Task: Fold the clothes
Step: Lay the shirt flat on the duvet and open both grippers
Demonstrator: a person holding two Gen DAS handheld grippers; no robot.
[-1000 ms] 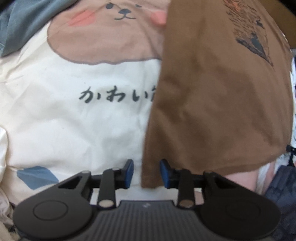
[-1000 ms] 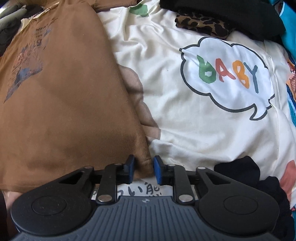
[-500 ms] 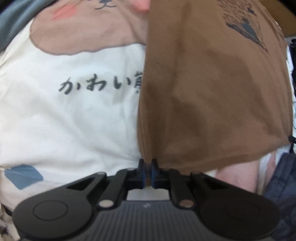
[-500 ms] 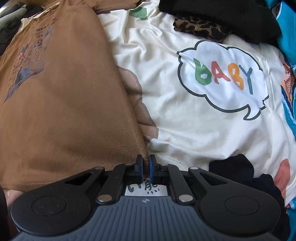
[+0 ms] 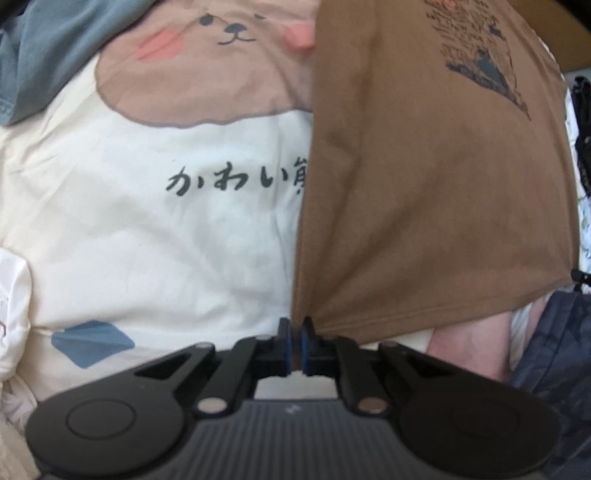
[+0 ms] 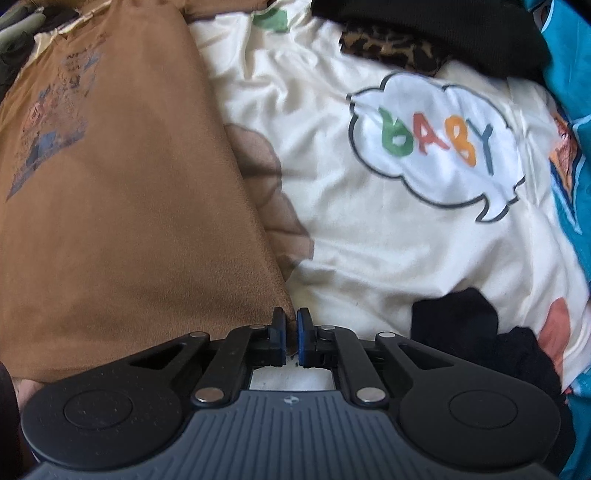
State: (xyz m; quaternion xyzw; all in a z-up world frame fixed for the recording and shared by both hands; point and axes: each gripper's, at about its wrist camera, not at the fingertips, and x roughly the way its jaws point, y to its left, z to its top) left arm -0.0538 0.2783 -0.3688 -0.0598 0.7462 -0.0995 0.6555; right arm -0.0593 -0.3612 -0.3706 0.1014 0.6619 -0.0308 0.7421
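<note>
Left wrist view: left gripper [image 5: 295, 341] is clamped on the near left corner of the brown T-shirt [image 5: 424, 192]; right gripper [image 6: 291, 338] is pinched on the near right corner. Shirt lies mostly flat on the cartoon-print bedsheet [image 6: 388, 240], sides apparently tucked in. Likely left: the hem-to-collar fold. Collar end is cut off, and the shirt's print is too blurred to read.

1. I'm looking down on a cream printed bedspread [image 6: 369, 258]; it fills both views.
2. It carries a bear face [image 5: 225, 29], dark script [image 5: 232, 181] and a "BABY" speech bubble [image 6: 436, 144].
3. Soft daylight falls across it, wrinkles showing.
</note>
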